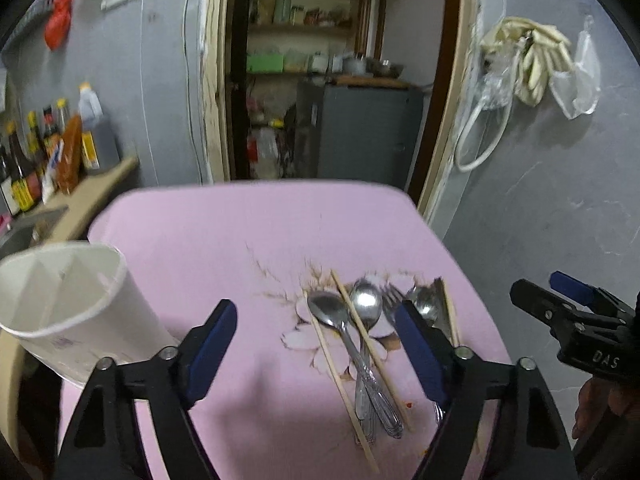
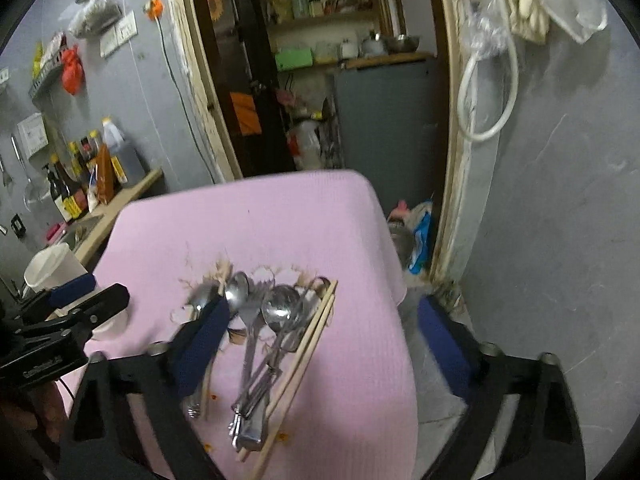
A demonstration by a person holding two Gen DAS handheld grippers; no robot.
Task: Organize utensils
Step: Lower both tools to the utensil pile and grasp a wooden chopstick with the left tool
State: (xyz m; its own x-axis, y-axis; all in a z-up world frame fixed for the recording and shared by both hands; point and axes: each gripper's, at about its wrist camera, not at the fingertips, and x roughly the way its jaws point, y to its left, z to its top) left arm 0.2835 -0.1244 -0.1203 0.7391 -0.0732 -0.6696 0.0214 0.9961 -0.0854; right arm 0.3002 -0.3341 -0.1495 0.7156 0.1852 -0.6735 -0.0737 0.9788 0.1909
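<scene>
Nearest your left camera, the left tool (image 1: pixel 316 344) stands partly open with nothing between its blue pads; your right tool (image 2: pixel 328 340) is likewise partly open and empty. Neither touches anything. Motion blur softens both views, so the number of pieces in the pile cannot be counted. One pad of each tool hides part of the pile, and the handle ends overlap.

Spoons (image 1: pixel 340 316), a fork (image 1: pixel 393 295) and chopsticks (image 1: pixel 342 386) lie heaped at the middle of the pink-covered desk (image 1: pixel 208 240), well clear of its edges. Bare cloth surrounds them. A white holder (image 1: pixel 68 304) stands at the desk's left edge, well apart from the pile, its base cut off.
</scene>
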